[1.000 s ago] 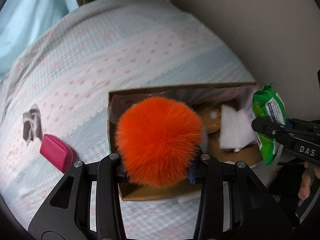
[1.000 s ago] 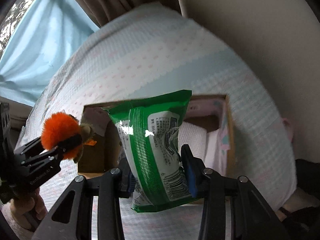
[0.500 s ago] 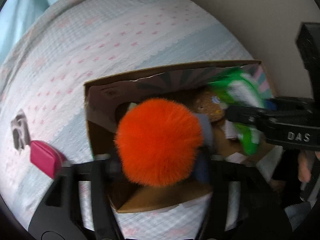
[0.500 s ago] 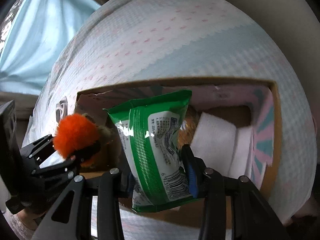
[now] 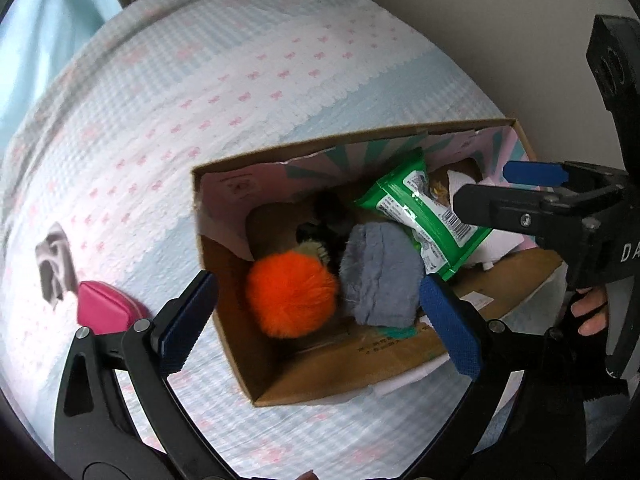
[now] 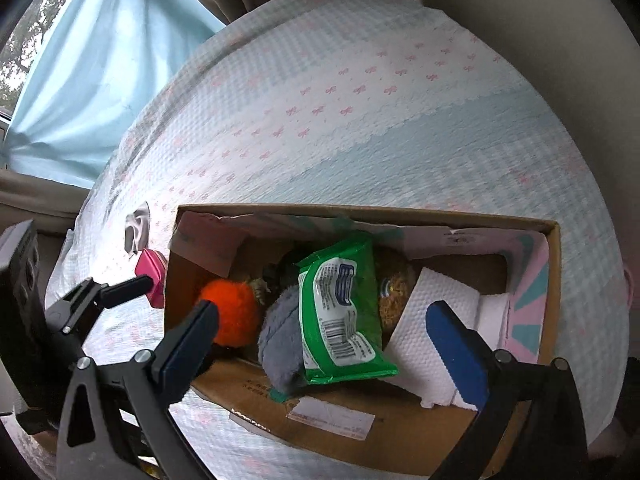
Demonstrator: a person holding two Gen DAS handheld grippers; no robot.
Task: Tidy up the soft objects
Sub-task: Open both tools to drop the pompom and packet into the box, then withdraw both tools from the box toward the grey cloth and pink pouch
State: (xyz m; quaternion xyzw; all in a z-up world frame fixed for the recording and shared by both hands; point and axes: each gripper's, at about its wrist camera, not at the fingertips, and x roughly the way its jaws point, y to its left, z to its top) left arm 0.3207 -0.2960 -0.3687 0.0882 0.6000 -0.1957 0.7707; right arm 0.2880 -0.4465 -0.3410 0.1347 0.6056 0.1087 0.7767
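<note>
An open cardboard box sits on the bed. Inside lie an orange fluffy pom-pom toy, a grey plush piece, a green wipes packet and white tissue paper. My left gripper is open and empty above the box's left end. My right gripper is open and empty above the packet; it also shows in the left wrist view.
A pink pouch and a small grey-white item lie on the checked bedspread left of the box. A wall runs along the right; light blue curtains hang at far left.
Both grippers opened. The orange toy dropped from the left gripper into the box, and the green packet dropped from the right gripper into the box.
</note>
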